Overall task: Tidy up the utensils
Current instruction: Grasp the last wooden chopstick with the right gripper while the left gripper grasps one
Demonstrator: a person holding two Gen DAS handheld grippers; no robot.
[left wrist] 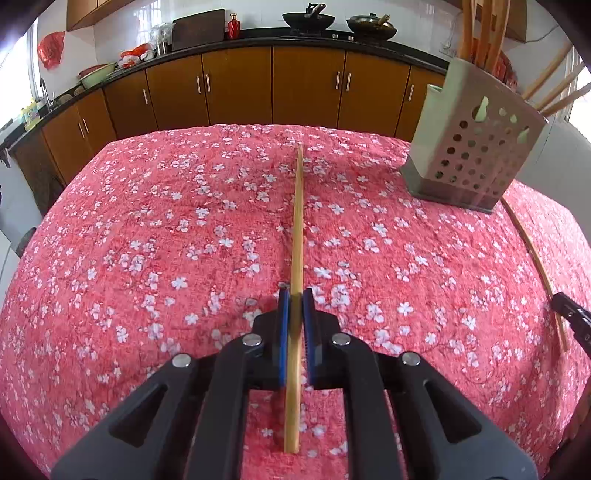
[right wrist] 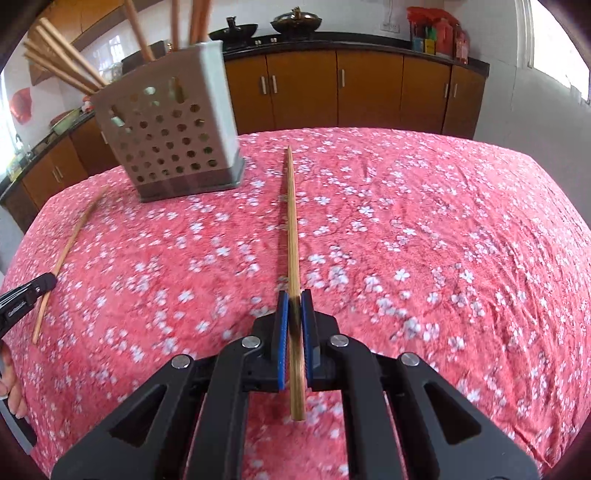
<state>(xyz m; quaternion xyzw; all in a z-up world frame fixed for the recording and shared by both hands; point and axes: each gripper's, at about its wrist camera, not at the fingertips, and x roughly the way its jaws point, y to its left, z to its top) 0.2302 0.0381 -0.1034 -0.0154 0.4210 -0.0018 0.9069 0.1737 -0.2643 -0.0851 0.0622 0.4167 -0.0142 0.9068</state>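
Observation:
My left gripper [left wrist: 295,296] is shut on a bamboo chopstick [left wrist: 297,221] that points forward over the table. My right gripper [right wrist: 294,295] is likewise shut on a second bamboo chopstick [right wrist: 293,229]. A grey perforated utensil holder [left wrist: 476,147] stands upright at the right in the left wrist view, with several wooden chopsticks [left wrist: 484,29] sticking out of it. In the right wrist view the holder [right wrist: 173,136] stands at the upper left. Each view shows the other gripper at its edge: the right gripper [left wrist: 570,314] and the left gripper [right wrist: 33,291], each with its stick.
A pink floral tablecloth [left wrist: 166,240] covers the table, whose far edge drops off toward brown kitchen cabinets [left wrist: 306,85]. Woks [left wrist: 308,18] and bottles sit on the black counter behind. Fingers of a hand [right wrist: 11,391] show at the left edge.

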